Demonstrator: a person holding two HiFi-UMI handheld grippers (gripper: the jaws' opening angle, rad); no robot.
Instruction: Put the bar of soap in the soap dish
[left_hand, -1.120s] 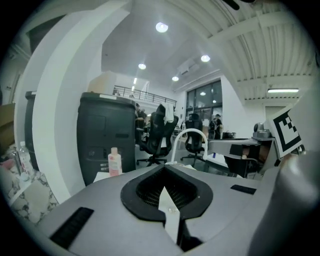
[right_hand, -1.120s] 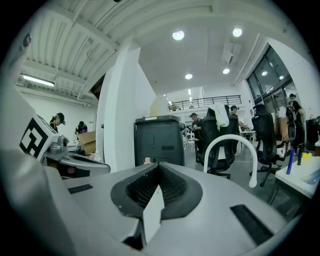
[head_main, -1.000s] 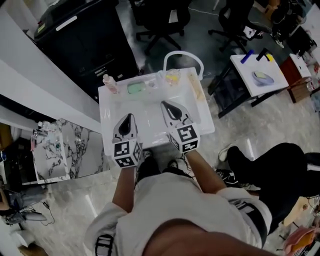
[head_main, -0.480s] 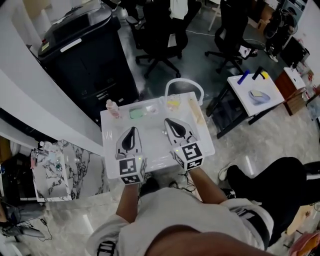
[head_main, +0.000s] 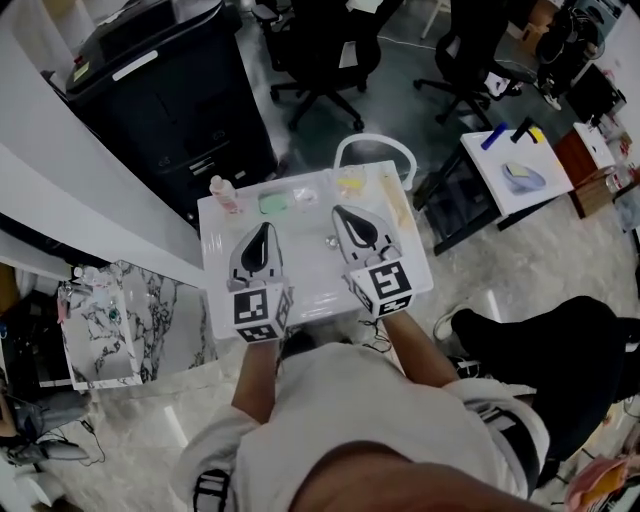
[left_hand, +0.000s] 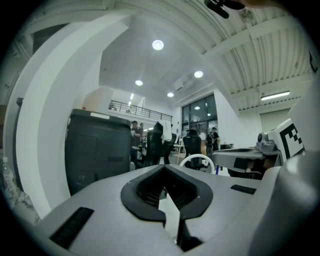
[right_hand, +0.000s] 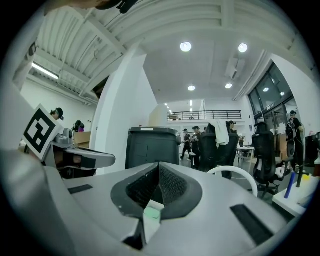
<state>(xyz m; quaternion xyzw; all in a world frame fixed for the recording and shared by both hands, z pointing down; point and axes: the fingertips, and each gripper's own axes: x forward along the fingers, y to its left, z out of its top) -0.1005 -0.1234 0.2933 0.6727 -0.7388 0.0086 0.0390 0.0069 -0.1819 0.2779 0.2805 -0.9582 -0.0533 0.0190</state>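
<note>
A pale green bar of soap (head_main: 272, 203) lies near the far edge of the white table (head_main: 310, 290). A small clear dish (head_main: 303, 194) sits just right of it; I cannot tell whether this is the soap dish. My left gripper (head_main: 264, 232) hovers over the table, short of the soap, shut and empty. My right gripper (head_main: 342, 213) hovers beside it to the right, also shut and empty. Both point level toward the far edge. In the right gripper view a bit of the green soap (right_hand: 150, 216) shows through the gap below the shut jaws.
A small pink-capped bottle (head_main: 224, 192) stands at the table's far left corner. A yellow item (head_main: 351, 183) and a wooden stick (head_main: 398, 206) lie at the far right. A small object (head_main: 330, 240) rests mid-table. A black cabinet (head_main: 165, 90) and a white chair (head_main: 375, 152) stand beyond.
Both grippers have risen a little above the table and drifted slightly, still shut and empty. The soap and other items have not moved.
</note>
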